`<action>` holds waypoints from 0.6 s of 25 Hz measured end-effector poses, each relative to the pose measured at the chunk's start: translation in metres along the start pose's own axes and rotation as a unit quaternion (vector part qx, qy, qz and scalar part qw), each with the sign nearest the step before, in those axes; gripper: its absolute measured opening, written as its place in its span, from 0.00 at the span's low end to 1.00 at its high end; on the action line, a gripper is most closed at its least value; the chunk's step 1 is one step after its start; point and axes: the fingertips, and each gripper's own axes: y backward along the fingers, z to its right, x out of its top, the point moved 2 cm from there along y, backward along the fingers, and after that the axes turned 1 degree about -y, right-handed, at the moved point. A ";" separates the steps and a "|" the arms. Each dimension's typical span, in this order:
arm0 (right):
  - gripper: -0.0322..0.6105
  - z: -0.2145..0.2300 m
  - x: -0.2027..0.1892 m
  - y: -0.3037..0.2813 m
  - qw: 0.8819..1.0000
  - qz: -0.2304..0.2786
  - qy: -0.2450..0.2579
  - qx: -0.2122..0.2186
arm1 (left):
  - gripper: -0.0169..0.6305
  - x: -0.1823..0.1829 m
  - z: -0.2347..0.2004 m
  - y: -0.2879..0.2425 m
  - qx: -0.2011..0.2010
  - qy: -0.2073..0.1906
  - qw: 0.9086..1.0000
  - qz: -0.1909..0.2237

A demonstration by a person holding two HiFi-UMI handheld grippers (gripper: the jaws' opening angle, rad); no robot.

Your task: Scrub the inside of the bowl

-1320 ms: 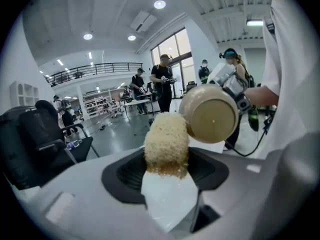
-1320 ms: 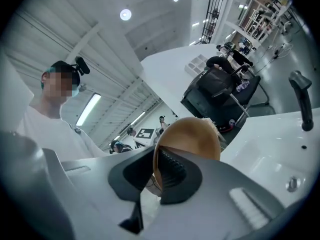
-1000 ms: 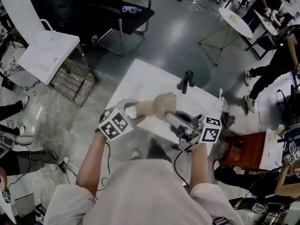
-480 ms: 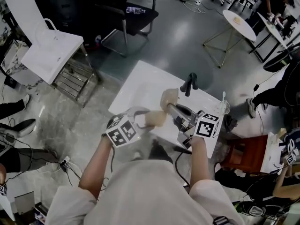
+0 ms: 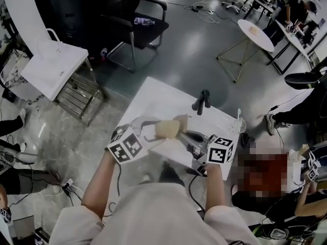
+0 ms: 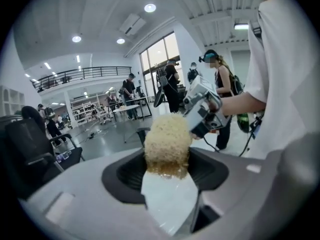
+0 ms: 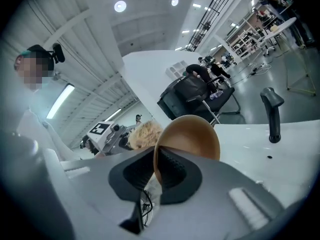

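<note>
Brown and smooth, the bowl (image 7: 192, 136) stands on edge in my right gripper view. Its rim is nipped by the right tongs (image 7: 156, 171), whose dark ribbed pads press on either face of the thin wall. Its rounded outside bulges to the right of that view, so the hollow opens away to the left, toward my other tool. That one carries the scrubber (image 6: 167, 139), a pale yellow fuzzy wad, and the left tongs (image 6: 167, 170) are clamped on it. Its lower part sits wedged between the pads, a flat white piece runs down from it into the gap, and the fuzzy head sticks out past the tips. In the head view the two tools meet tip to tip over the near edge of the white surface (image 5: 158, 93), with the scrubber hard up against the bowl. I cannot tell from any view whether the wad is inside the hollow or only at its lip. Further back on the surface a black handle (image 5: 203, 101) stands upright. A clear cup (image 5: 238, 122) with something thin poking out of it sits by the right edge, well apart from the bowl. Beyond, on the grey floor (image 5: 194, 45), stands a black chair (image 5: 140, 19).
</note>
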 end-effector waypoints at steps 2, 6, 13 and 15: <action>0.07 -0.009 -0.005 0.000 1.000 -0.015 0.010 0.012 | 0.40 0.006 -0.008 0.002 0.005 -0.007 1.000 0.001; 0.07 -0.022 -0.008 0.000 0.999 -0.030 0.028 0.023 | 0.40 0.008 -0.021 0.004 0.011 -0.009 1.000 0.003; 0.07 -0.046 -0.015 0.011 0.995 -0.050 0.042 0.070 | 0.40 -0.008 -0.037 0.006 0.037 0.011 0.999 -0.015; 0.07 -0.055 -0.013 0.011 0.994 -0.039 0.040 0.095 | 0.40 -0.020 -0.037 0.003 0.038 0.017 0.999 -0.029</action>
